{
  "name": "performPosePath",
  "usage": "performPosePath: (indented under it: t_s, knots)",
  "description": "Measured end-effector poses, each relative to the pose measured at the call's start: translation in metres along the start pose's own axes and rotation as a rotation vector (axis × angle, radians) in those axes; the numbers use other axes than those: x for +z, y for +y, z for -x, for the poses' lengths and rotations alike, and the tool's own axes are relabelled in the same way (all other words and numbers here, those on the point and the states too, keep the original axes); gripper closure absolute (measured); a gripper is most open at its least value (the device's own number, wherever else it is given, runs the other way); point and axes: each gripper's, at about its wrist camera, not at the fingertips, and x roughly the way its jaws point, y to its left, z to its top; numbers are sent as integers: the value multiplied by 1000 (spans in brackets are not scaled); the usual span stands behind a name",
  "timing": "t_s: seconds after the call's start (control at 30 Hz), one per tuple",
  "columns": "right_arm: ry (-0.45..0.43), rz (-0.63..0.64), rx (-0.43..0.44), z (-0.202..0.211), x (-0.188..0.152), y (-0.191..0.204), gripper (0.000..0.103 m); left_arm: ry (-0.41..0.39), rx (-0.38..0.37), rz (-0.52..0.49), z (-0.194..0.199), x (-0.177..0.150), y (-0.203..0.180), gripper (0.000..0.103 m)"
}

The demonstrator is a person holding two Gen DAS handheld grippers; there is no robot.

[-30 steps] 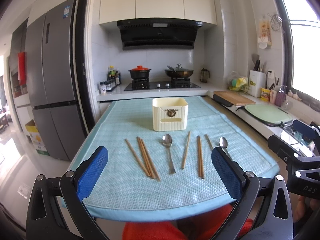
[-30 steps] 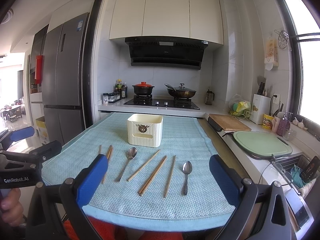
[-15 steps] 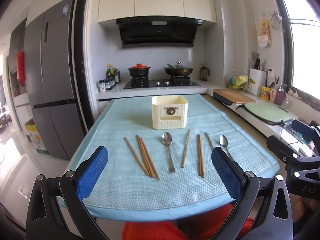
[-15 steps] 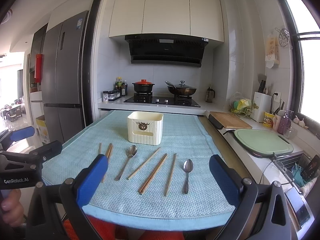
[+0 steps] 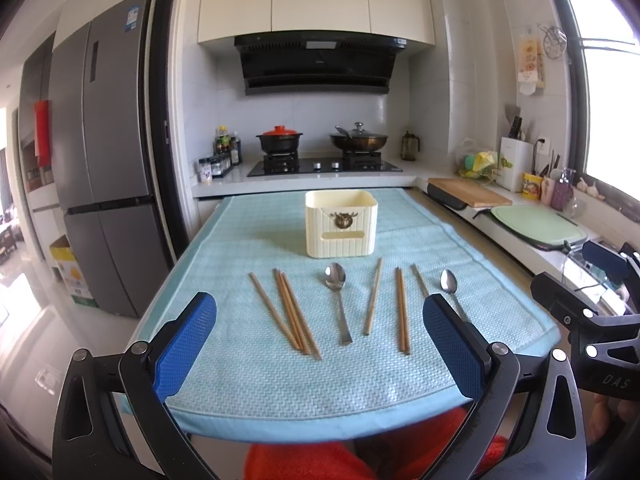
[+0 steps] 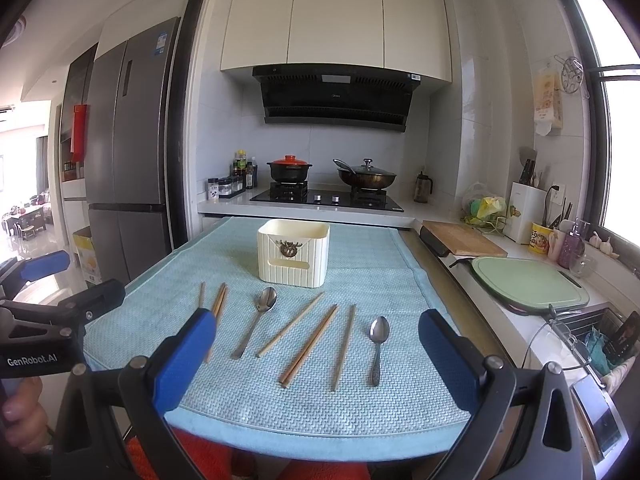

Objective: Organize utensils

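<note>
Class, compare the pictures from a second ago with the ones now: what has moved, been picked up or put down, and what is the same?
Very little changed. Both cameras tilted slightly, so the scene sits a touch lower or higher in view. Nothing was gripped or released: the left gripper and right gripper stay open and empty. The chopsticks, spoons and cream holder lie unmoved on the cloth.

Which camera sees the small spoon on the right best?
The right wrist view: the small spoon lies whole between the open jaws. In the left wrist view the same spoon shows its bowl, but a blue pad hides the handle.
</note>
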Motion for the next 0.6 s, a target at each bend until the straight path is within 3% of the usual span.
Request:
performPosePath:
  t_s: [0.6]
  knots:
    - [61, -6, 12, -24, 0, 0, 0, 59, -3, 4, -26, 1, 2, 0]
